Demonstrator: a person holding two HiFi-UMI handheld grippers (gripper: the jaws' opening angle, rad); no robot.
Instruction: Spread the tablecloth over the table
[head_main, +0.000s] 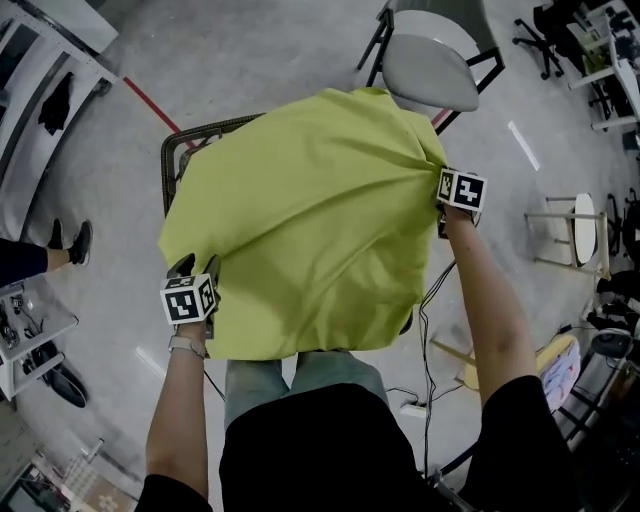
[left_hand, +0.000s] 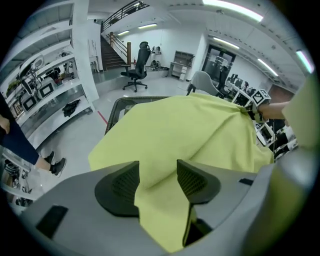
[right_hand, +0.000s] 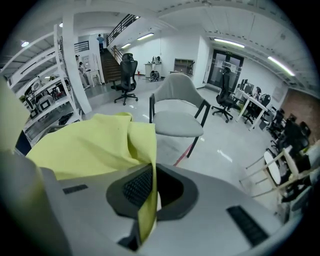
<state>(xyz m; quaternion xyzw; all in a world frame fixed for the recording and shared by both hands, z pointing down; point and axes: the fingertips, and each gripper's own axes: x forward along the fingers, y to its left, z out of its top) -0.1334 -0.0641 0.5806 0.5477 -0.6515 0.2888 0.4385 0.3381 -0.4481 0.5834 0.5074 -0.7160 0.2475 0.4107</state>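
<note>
Yellow-green fabric tablecloth (head_main: 300, 220), likely light and limp, is being pinched at its edge by the right tool (right_hand: 152, 187) and straddled by the wide-open left tool (left_hand: 157, 181).

Black short-sleeved shirt (head_main: 330, 440), pale trousers (head_main: 300, 375), wristband (head_main: 186, 346); grey left tool (left_hand: 157, 182) and right tool (right_hand: 150, 186) carry black-and-white marker cubes (head_main: 190, 300).

Floor: under you, pale grey polished concrete (head_main: 250, 60), crossed by a red tape line (head_main: 150, 102).
Ahead of you: a grey shell chair (head_main: 430, 70) on black legs.
Your left: white shelving racks (left_hand: 45, 95) loaded with equipment.
Far end: a staircase (left_hand: 112, 50) and a black office chair (left_hand: 137, 67).
Light: ceiling strip lights (left_hand: 232, 9) against white walls.
</note>
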